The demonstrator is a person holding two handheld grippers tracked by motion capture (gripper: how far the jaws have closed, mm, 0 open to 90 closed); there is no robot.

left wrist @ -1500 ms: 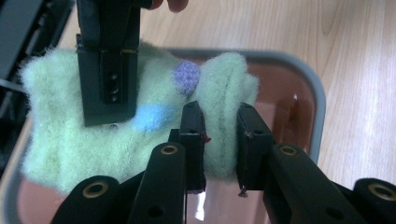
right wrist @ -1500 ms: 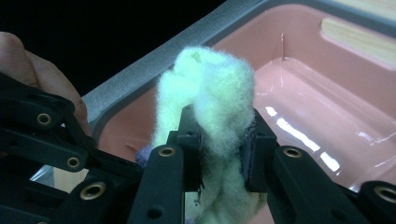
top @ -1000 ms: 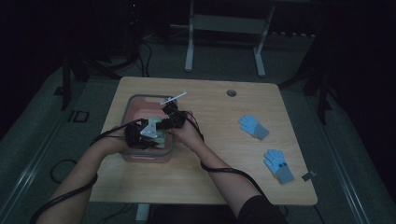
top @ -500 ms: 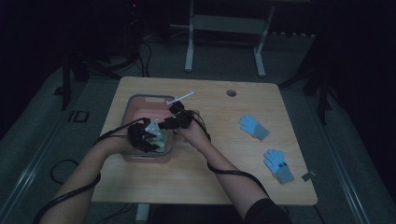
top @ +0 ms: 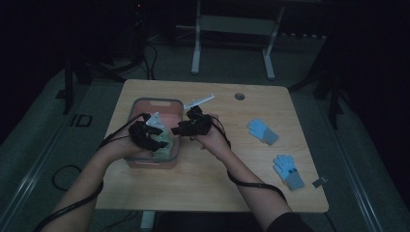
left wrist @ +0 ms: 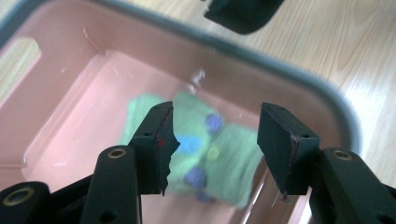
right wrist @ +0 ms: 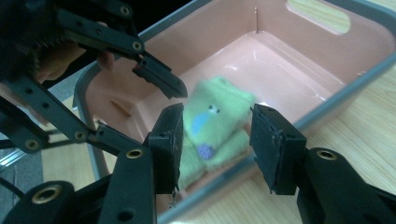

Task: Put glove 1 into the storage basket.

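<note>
From the high view, I am looking down on a pale wooden worktop [top: 203, 193] with rounded corners. A pink plastic bin [top: 157, 102] with a grey rim is sitting at its left-centre. My left tool [top: 150, 135] is hanging over the bin's near end and my right tool [top: 186, 126] is hovering at the bin's right rim. Two light blue gloves [top: 262, 130] [top: 288, 170] are lying well apart from the bin on the right side, and a small round hole [top: 239, 96] is showing near the far edge.

In the left gripper view, the left tool [left wrist: 215, 140] is standing wide with nothing between its black jaws. Beneath it a green knitted glove [left wrist: 219, 154], soft and fuzzy with blue, purple and yellow dots, is lying on the glossy pink floor of the bin [left wrist: 280, 65]. The glove is blurred here.

In the right gripper view, the right tool [right wrist: 215, 135] is also gaping wide and gripping nothing. The green glove [right wrist: 215, 121] is lying folded inside the bin [right wrist: 355, 79], near its near wall. The left tool [right wrist: 159, 84] is reaching in from the upper left, just above the glove. I am reading no writing anywhere.
</note>
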